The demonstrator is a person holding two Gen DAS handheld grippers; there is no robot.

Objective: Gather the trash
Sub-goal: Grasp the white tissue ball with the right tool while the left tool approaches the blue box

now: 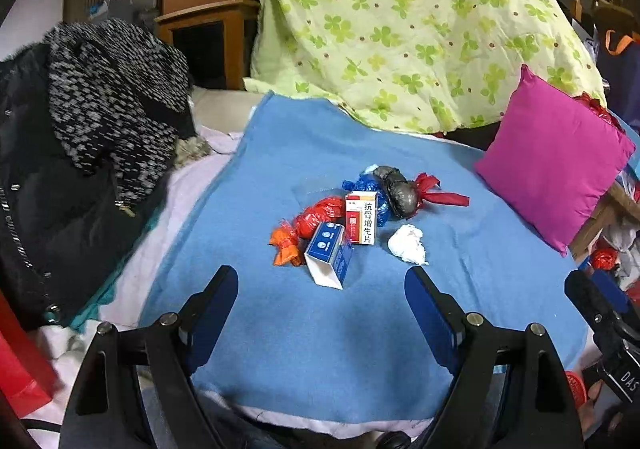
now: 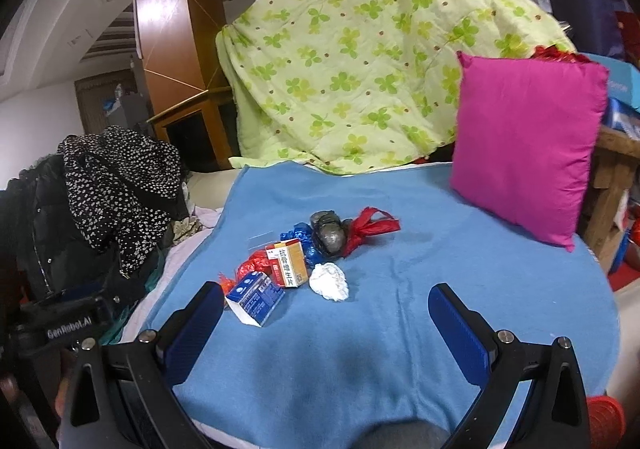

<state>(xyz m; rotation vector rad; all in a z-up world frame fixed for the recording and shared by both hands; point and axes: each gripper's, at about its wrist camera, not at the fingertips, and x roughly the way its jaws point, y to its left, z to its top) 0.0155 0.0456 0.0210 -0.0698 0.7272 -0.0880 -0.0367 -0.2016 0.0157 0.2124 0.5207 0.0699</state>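
Boxes (image 1: 362, 223), knotted bags (image 1: 396, 191) and a tissue wad (image 1: 407, 244) cluster mid-blanket (image 1: 320, 329). A cushion (image 1: 554, 157) stands right, coats (image 1: 92, 137) left, a quilt (image 1: 400, 21) behind.

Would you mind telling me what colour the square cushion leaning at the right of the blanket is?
Magenta pink; the square cushion shows best in the right wrist view.

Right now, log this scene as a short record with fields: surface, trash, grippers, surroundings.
surface: blue blanket
trash pile: blue box lying open-ended, orange-and-white box upright, white crumpled tissue, orange bag, red bag, blue bag, grey bag, red knotted bag
left gripper: open, empty, short of the pile
right gripper: open, empty, short of the pile
surroundings: pink cushion to the right, green-patterned quilt behind, dark clothes to the left
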